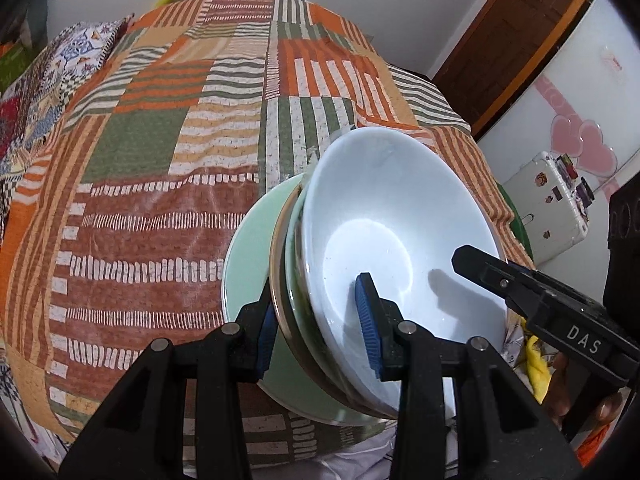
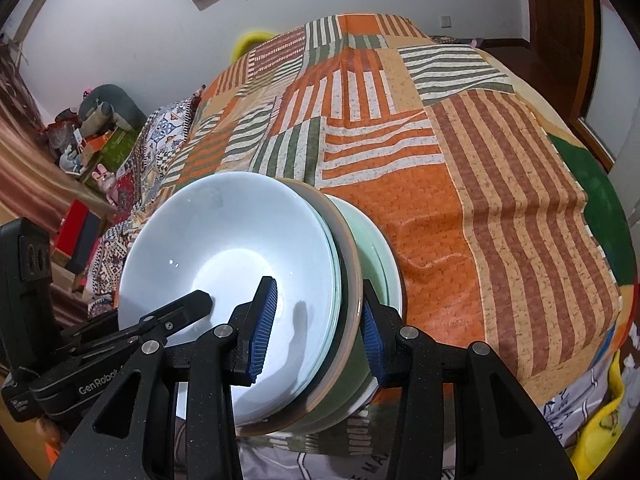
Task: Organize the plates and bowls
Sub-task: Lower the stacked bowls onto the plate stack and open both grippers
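A stack of dishes is held between both grippers above a patchwork bedspread. A white bowl (image 1: pixel 400 220) sits on top, nested in a tan-rimmed bowl (image 1: pixel 280 280) and a pale green plate (image 1: pixel 248 264). My left gripper (image 1: pixel 320 328) is shut on the stack's rim, one blue pad inside the white bowl, one under the green plate. My right gripper (image 2: pixel 316 336) is shut on the opposite rim of the stack (image 2: pixel 240 240) in the same way. The right gripper also shows in the left wrist view (image 1: pixel 520 288), and the left gripper in the right wrist view (image 2: pixel 160 320).
The striped orange, green and brown bedspread (image 1: pixel 160 140) covers the bed. A white suitcase (image 1: pixel 548 204) stands at the right by a white wardrobe. Toys and boxes (image 2: pixel 92 132) lie beside the bed's far side. A yellow object (image 2: pixel 248 40) sits behind the bed.
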`<state>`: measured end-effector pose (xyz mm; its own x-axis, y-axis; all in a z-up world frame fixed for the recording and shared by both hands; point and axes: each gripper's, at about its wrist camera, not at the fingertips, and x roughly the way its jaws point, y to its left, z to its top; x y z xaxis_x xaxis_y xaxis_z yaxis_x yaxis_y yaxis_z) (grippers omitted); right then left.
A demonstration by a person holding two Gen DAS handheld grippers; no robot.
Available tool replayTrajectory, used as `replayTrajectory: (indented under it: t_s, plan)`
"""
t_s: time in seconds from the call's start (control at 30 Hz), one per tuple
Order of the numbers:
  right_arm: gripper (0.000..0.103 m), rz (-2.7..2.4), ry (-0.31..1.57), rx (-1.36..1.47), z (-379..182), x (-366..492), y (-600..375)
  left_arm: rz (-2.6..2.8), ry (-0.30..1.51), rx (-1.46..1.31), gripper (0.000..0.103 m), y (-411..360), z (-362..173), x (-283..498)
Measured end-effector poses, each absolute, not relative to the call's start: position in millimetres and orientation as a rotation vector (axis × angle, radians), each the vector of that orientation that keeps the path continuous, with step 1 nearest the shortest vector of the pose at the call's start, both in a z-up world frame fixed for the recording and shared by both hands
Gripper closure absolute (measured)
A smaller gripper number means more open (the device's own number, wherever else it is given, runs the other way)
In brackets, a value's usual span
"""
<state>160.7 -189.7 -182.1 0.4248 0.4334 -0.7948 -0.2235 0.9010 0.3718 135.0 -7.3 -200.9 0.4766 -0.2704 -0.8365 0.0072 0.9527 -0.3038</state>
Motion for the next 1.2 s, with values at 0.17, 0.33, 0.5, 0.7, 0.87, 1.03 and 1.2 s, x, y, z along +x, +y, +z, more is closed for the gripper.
replayTrajectory:
  t_s: [0.17,0.33,0.5,0.7,0.87,1.03,1.2]
  plan:
    - [0.063,0.423,1.041,0.189,-184,160,-186,-0.168,1.053,-0.263,0.066,-9,-202,134]
    - [0.063,0.444,1.043,0.196,-185,161,-189,-0.118,1.026,-0.225,0.065,-8,-198,133]
    - [0.062,0.43,1.058,0.193,-187,160,-194,-0.114,1.021,-0.244,0.061,-1,-192,129]
    - [0.062,0.422,1.016,0.183,-170,152,-205,-0.086,0.916,-0.167,0.061,-5,-158,111]
    - [0.062,0.442,0.928,0.179,-138,140,-211,-0.076,0.804,-0.155,0.061,-3,-120,92]
    - [0.061,0.473,0.813,0.17,-100,121,-215,-0.067,0.689,-0.152,0.058,-2,-83,71]
    - [0.055,0.486,0.699,0.163,-68,99,-220,-0.07,0.578,-0.144,0.055,-6,-49,46]
